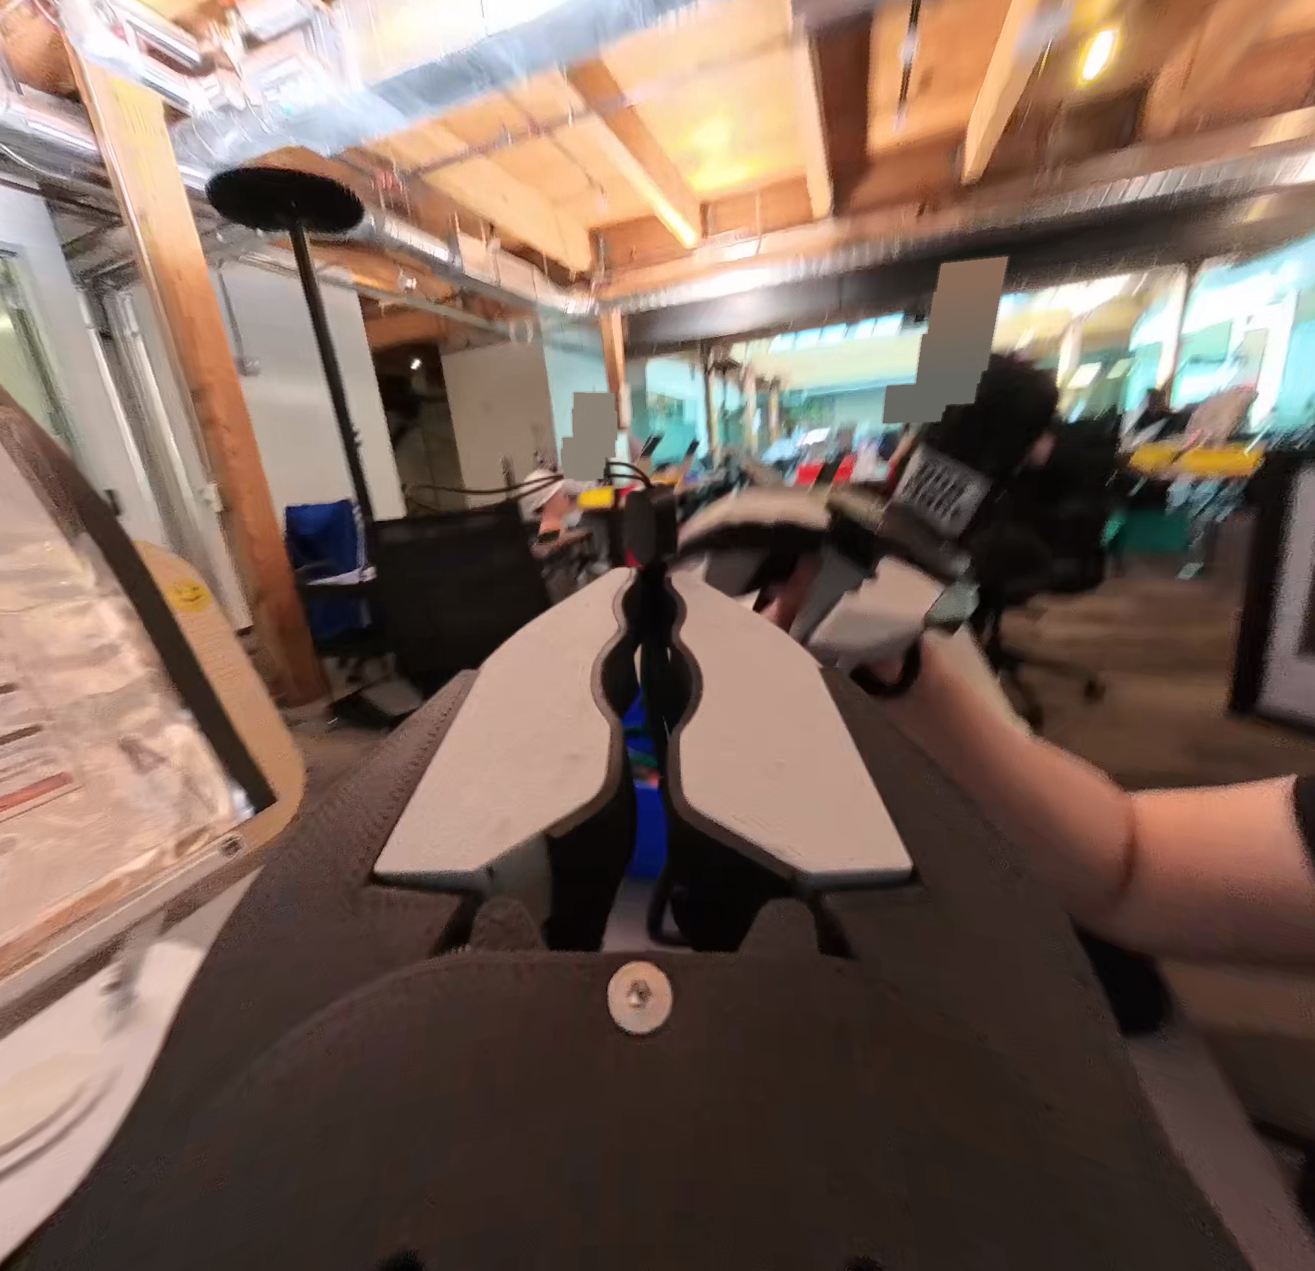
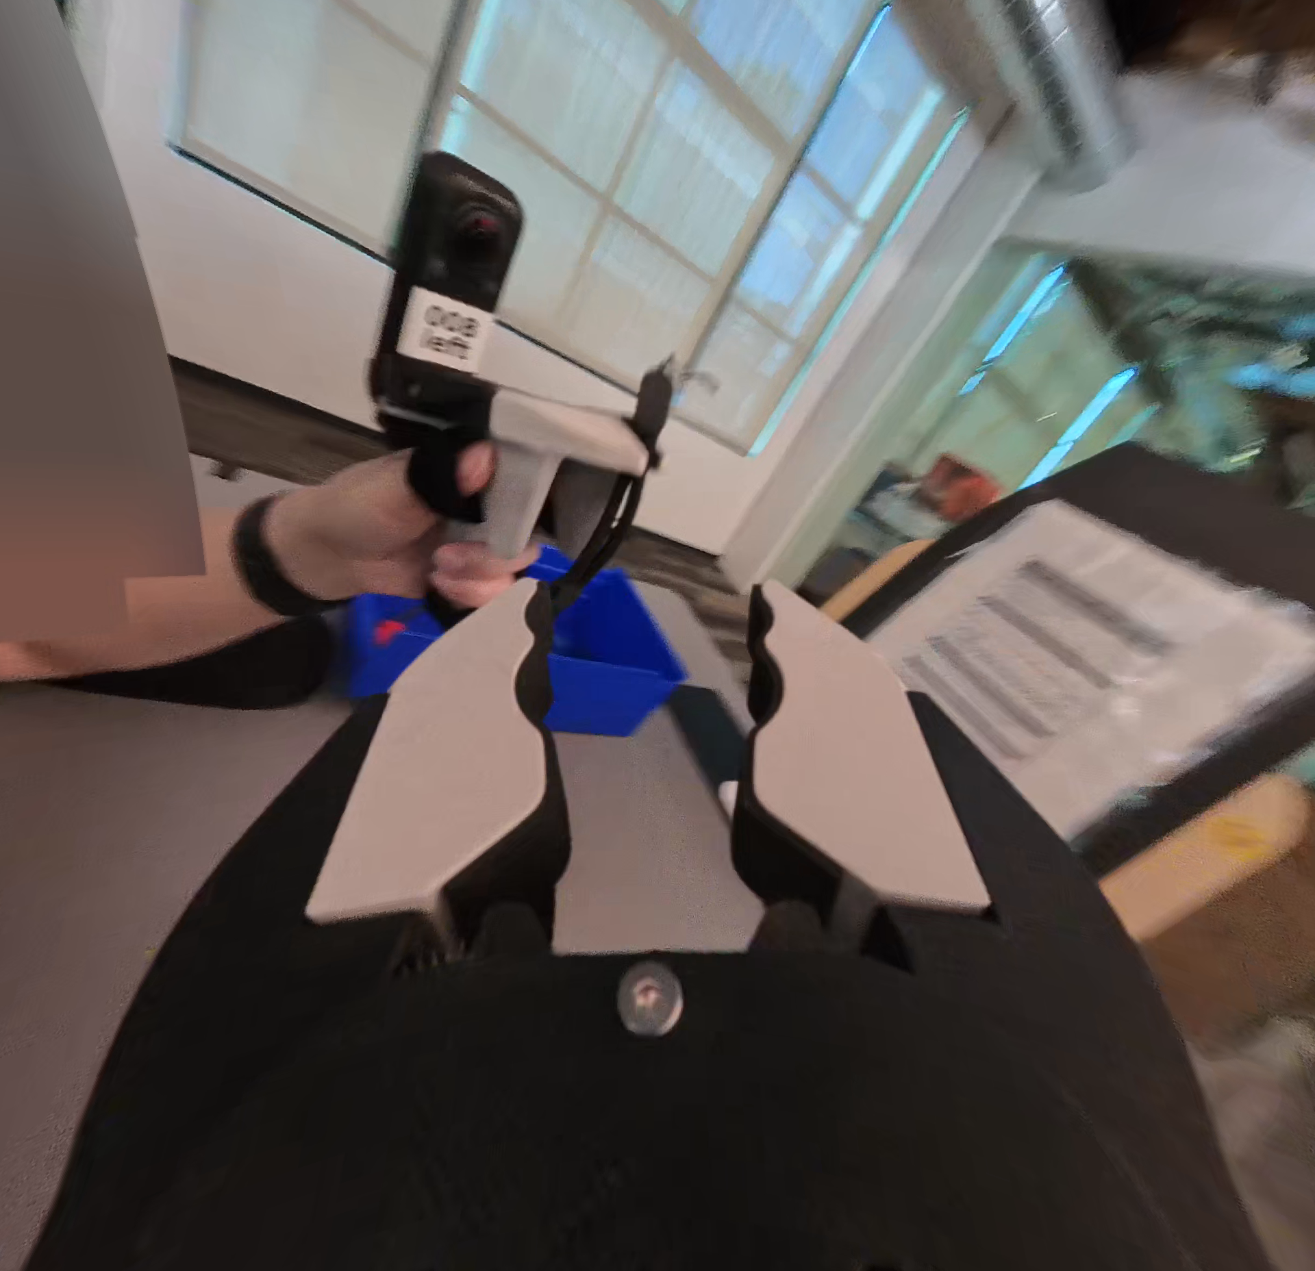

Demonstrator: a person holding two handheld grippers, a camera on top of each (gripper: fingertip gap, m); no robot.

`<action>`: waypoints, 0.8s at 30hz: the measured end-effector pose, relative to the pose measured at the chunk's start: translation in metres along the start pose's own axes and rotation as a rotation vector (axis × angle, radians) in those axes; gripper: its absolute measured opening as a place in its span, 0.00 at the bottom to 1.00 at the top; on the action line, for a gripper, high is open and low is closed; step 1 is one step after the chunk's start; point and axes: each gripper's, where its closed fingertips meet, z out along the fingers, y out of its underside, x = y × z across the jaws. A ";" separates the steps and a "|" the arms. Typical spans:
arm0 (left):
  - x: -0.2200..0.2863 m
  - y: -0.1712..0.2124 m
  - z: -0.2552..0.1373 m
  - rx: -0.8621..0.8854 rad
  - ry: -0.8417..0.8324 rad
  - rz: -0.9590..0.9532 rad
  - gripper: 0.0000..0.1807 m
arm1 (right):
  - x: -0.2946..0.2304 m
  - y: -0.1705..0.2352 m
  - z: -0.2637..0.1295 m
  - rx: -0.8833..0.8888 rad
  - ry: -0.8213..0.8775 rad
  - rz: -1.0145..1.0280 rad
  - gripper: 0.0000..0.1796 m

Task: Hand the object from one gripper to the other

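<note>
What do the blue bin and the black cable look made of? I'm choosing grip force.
Blue bin: likely rigid moulded plastic, with a smooth, uniform glossy wall. Black cable: seemingly rubber-sheathed cord, thin and matte, bending as it hangs from the shut left gripper.

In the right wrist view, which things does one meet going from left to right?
Person's hand gripping the left claw's handle → black dangling cable held by the left claw → blue plastic bin → open right claw → white laminated sheet.
</note>
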 end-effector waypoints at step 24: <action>-0.009 0.003 -0.001 -0.093 -0.003 -0.178 0.39 | 0.031 0.060 0.003 -0.199 0.004 0.314 0.02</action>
